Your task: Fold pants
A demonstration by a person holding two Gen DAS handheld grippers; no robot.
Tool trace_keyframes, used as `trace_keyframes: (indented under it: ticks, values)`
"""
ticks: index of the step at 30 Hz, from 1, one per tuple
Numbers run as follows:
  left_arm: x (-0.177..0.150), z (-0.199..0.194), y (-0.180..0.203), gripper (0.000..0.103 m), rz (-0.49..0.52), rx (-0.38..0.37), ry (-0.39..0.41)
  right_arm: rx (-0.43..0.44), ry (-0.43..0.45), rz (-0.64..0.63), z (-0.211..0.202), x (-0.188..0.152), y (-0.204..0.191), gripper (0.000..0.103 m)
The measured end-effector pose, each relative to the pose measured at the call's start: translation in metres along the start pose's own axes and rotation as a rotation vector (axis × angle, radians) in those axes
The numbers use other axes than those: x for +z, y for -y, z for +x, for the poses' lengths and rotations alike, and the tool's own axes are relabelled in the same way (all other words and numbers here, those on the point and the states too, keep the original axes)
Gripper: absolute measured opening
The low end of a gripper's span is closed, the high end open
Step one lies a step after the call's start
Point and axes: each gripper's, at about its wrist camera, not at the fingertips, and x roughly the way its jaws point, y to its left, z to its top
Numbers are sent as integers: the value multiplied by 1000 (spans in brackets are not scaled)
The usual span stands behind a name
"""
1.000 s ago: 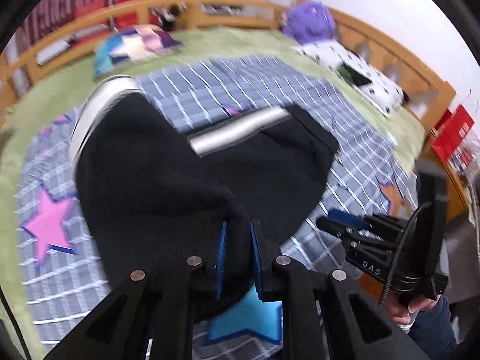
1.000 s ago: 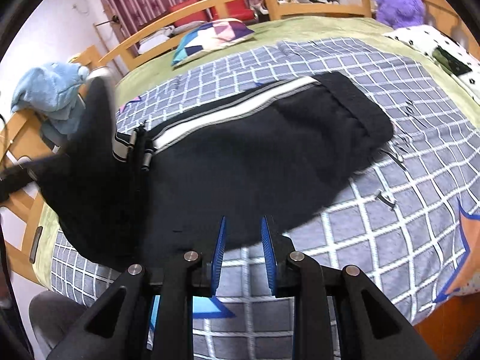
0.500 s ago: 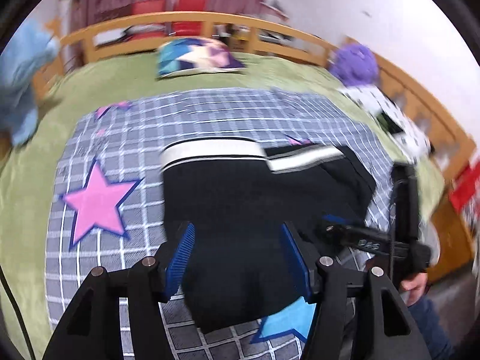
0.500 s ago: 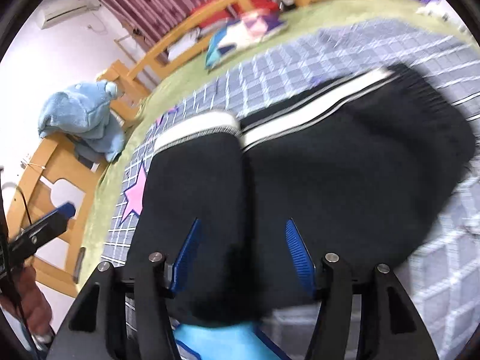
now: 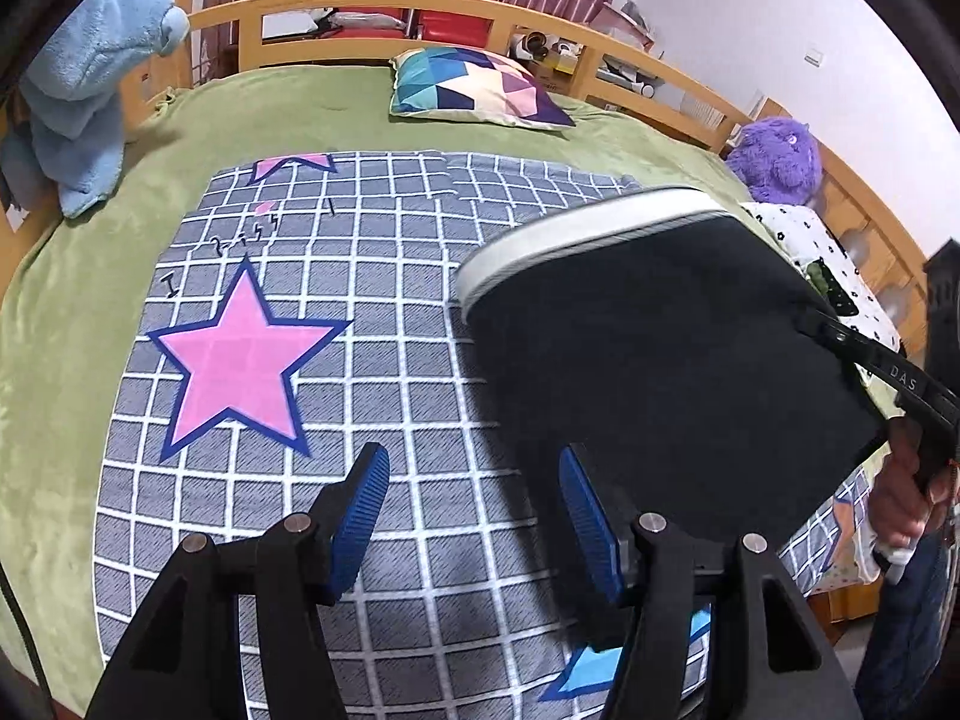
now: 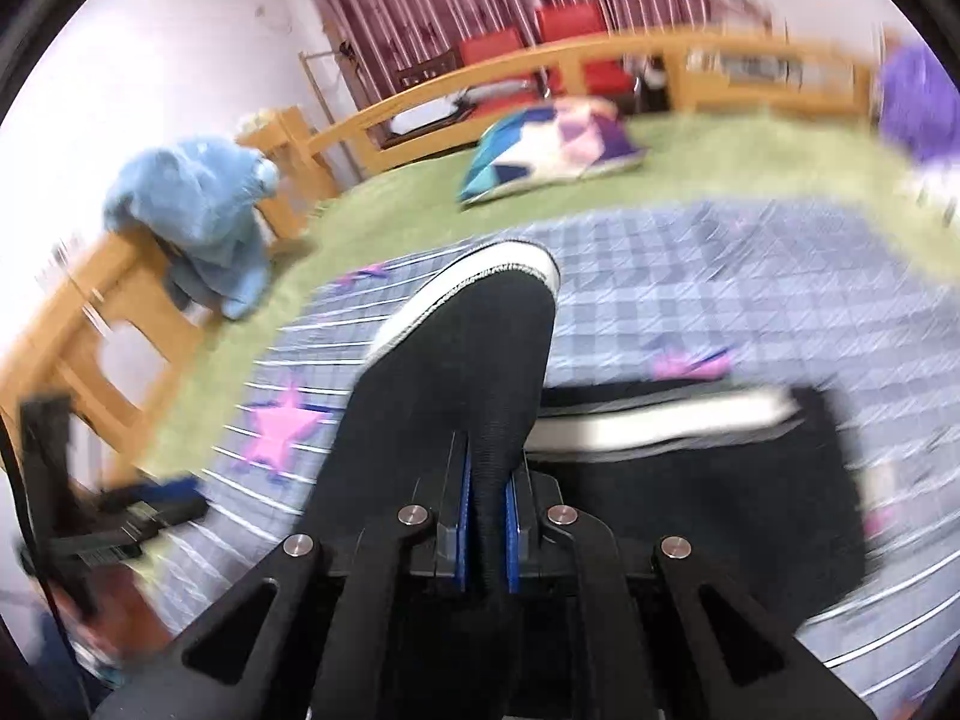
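Observation:
The black pants [image 5: 660, 360] with a white side stripe [image 5: 576, 228] hang lifted over the right side of the bed in the left wrist view. My left gripper [image 5: 474, 516] is open over the checked blanket [image 5: 390, 360], left of the pants, with nothing between its blue pads [image 5: 360, 510]. In the blurred right wrist view, my right gripper [image 6: 486, 516] is shut on a raised fold of the pants [image 6: 456, 372]. The rest of the pants [image 6: 690, 480] lies flat to the right. The right gripper's body [image 5: 900, 378] shows at the pants' right edge.
The blanket with a pink star [image 5: 240, 360] covers a green bedspread [image 5: 72, 330]. A patterned pillow [image 5: 474, 84] lies at the head. A blue plush [image 5: 78, 90] hangs on the wooden rail, a purple plush [image 5: 774, 156] sits at the right. A person's hand [image 5: 900, 504] holds the right gripper.
My left gripper let go of the pants, opened and moved left over the bare blanket. My right gripper opened, then shut on the pants and lifted a fold.

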Motion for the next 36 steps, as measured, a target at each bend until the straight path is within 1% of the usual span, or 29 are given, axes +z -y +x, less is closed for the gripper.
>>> trace_keyframes:
  ticks: [4, 7, 8, 9, 11, 12, 13, 14, 16, 18, 19, 21, 22, 23, 24, 25, 26, 27, 28, 29, 30, 31, 33, 34, 35, 36]
  values:
    - [5, 7, 10, 57, 8, -25, -28, -124, -22, -32, -18, 4, 44, 9]
    - [5, 14, 18, 57, 25, -36, -54, -231, -28, -34, -19, -6, 89, 9]
    - [5, 17, 21, 57, 35, -39, -62, -273, -31, -8, -17, -13, 108, 9]
    - [5, 19, 24, 57, 41, -40, -67, -302, -43, 46, -12, -23, 129, 9]
    - [5, 23, 29, 57, 52, -39, -76, -331, -61, 140, -3, -40, 163, 9]
    - [5, 25, 31, 57, 57, -42, -79, -308, -59, 194, 1, -50, 176, 9]
    - [5, 28, 34, 57, 65, -50, -86, -265, -50, 257, 4, -61, 189, 11]
    - [6, 31, 38, 57, 77, -54, -96, -251, -45, 281, 5, -66, 195, 19]
    - [7, 36, 46, 57, 98, -51, -113, -280, -39, 305, 6, -70, 196, 31]
    - [8, 39, 55, 57, 126, -62, -127, -299, -43, 309, -2, -67, 196, 32]
    - [8, 40, 60, 57, 141, -69, -129, -305, -30, 319, -12, -67, 195, 31]
    - [6, 40, 75, 57, 184, -107, -118, -297, 39, 319, -35, -69, 187, 31]
    - [4, 41, 82, 57, 198, -127, -116, -289, 56, 291, -44, -74, 177, 31]
    - [1, 44, 90, 57, 213, -151, -122, -286, 53, 269, -46, -79, 170, 31]
    - [-4, 49, 98, 57, 225, -173, -137, -284, 40, 241, -45, -85, 164, 31]
    - [-11, 56, 105, 57, 234, -197, -153, -294, 6, 202, -37, -96, 157, 31]
    - [-21, 68, 113, 57, 239, -224, -173, -322, -26, 177, -29, -104, 154, 31]
    - [-26, 75, 116, 57, 238, -229, -185, -366, -59, 164, -21, -114, 153, 31]
    - [-35, 88, 120, 57, 234, -225, -214, -399, -107, 172, -9, -125, 157, 30]
    - [-43, 104, 123, 60, 225, -220, -249, -396, -128, 205, -1, -136, 162, 31]
    - [-52, 120, 122, 61, 203, -222, -279, -388, -109, 226, -2, -140, 164, 31]
    - [-55, 126, 120, 63, 187, -224, -286, -384, -104, 232, -6, -139, 165, 31]
    - [-52, 122, 114, 63, 176, -269, -275, -379, -130, 211, -17, -129, 164, 31]
    - [-48, 118, 111, 63, 177, -291, -272, -374, -115, 206, -26, -123, 164, 32]
    - [-41, 115, 106, 63, 169, -303, -255, -370, -81, 204, -36, -116, 164, 39]
    - [-33, 111, 102, 61, 155, -300, -219, -363, -51, 203, -41, -108, 166, 46]
